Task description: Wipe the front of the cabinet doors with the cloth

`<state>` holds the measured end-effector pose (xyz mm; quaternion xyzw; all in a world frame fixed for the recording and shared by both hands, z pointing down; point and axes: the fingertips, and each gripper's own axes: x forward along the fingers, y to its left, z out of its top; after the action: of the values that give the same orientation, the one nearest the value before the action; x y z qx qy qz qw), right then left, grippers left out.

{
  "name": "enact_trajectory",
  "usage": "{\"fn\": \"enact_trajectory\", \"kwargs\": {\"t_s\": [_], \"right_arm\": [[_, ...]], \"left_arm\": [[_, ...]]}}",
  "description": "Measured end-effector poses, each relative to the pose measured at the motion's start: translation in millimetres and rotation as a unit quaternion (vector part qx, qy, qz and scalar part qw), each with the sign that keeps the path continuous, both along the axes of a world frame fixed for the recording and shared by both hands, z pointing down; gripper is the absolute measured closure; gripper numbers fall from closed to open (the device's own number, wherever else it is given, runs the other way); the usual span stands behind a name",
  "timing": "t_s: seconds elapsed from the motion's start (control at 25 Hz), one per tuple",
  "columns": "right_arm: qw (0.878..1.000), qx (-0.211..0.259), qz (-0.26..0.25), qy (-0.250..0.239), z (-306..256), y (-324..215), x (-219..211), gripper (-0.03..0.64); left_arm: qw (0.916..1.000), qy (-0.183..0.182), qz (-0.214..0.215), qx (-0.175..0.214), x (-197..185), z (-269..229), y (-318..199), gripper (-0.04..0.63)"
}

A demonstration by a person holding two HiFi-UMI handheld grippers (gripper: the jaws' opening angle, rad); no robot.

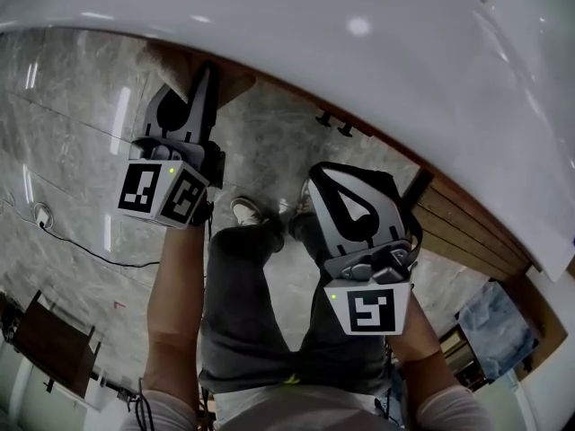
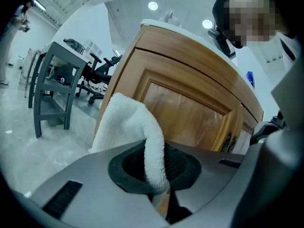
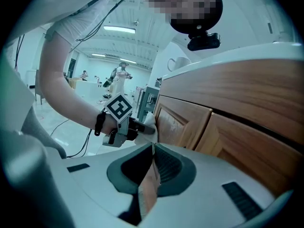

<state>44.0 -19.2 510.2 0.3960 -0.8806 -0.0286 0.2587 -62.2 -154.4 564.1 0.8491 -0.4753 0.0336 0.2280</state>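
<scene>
We record:
- Left gripper [image 2: 156,177]: jaws clenched on the cloth [image 2: 135,127], a white, nubbly terry piece folded over in a soft hump. It is held at the outer edge of the end cabinet door [image 2: 190,110].
- Door: warm wood with a framed, recessed panel and dark handles [image 2: 230,141].
- Right gripper [image 3: 153,151]: jaws pressed together, nothing between them, held just off the wood front.
- Countertop [image 1: 314,43]: glossy white, and its overhang hides the doors from the head view.
- Floor [image 1: 72,151]: grey, veined, polished.
- Beyond the cabinet: grey table [image 2: 52,80] and black office chairs [image 2: 102,75].
</scene>
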Motion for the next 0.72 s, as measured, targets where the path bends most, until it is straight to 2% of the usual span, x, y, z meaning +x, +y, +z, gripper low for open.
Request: {"fn": "enact_trajectory", "kwargs": {"t_s": [0.72], "right_arm": [[1.0,-0.014,0.011,0.002,0.3,16.5,11.7,0.572]], "left_arm": [[0.9988,0.026,0.038,-0.014,51.3,6.2,31.2,0.537]]}}
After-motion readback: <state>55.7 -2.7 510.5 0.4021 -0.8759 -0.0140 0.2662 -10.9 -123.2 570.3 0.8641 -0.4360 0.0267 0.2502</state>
